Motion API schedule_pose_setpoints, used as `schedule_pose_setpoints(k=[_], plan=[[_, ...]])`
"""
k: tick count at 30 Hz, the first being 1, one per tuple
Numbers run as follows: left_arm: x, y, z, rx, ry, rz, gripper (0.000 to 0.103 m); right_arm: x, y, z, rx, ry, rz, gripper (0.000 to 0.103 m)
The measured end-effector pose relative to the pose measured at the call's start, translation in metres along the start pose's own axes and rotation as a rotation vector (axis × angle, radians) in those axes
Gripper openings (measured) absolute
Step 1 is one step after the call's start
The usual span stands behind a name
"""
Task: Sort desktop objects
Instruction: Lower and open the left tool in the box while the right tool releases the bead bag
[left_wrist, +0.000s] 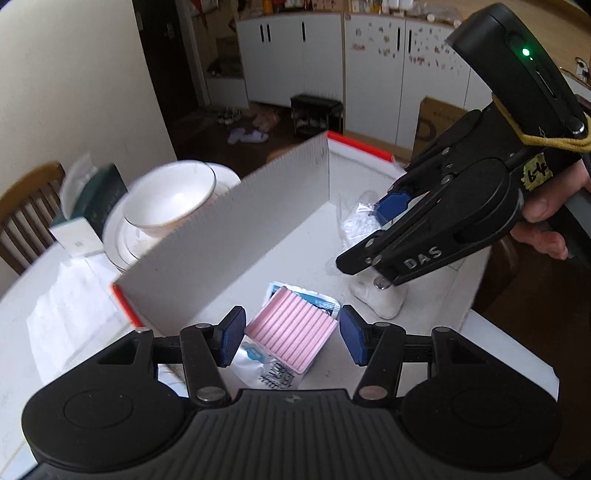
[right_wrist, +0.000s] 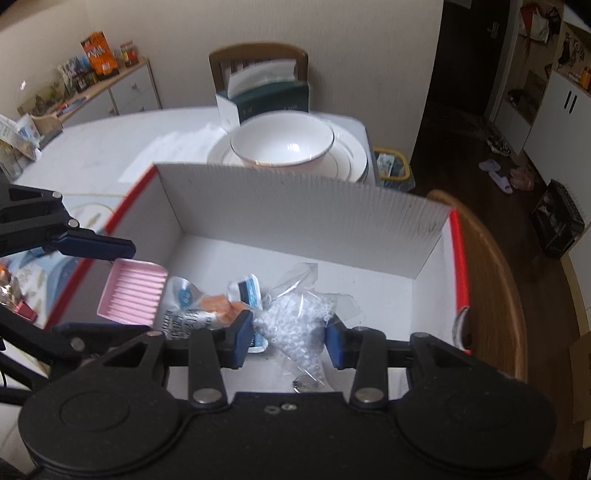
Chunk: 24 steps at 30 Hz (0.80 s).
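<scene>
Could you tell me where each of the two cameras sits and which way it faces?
Left wrist: on the left gripper, looking down into the white box; its jaws flank the pink ridged tray; the right gripper and a hand also show.
Right wrist: on the right gripper, looking down into the box toward the bowl; its jaws flank the bag of white beads; the left gripper shows.
Shared: box, tray, bead bag, bowl.
</scene>
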<state>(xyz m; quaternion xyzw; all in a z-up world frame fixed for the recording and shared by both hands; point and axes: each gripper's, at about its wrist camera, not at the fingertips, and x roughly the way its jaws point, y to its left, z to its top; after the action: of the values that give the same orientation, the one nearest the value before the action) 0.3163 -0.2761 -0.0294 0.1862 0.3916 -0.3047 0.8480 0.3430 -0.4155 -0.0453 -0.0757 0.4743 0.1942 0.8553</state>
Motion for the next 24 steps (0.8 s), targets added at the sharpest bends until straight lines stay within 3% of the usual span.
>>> schedule_pose_setpoints(k=[14,24], plan=[[0.052,-0.001,0.0,-0.026,0.167,-0.026,0.055,0.044,-0.002,0.002,-0.011,0.153,-0.007,0.039],[0.067,0.002,-0.001,-0.064,0.251,-0.038,0.055,0.054,-0.003,0.0,0.009,0.194,-0.006,0.041]])
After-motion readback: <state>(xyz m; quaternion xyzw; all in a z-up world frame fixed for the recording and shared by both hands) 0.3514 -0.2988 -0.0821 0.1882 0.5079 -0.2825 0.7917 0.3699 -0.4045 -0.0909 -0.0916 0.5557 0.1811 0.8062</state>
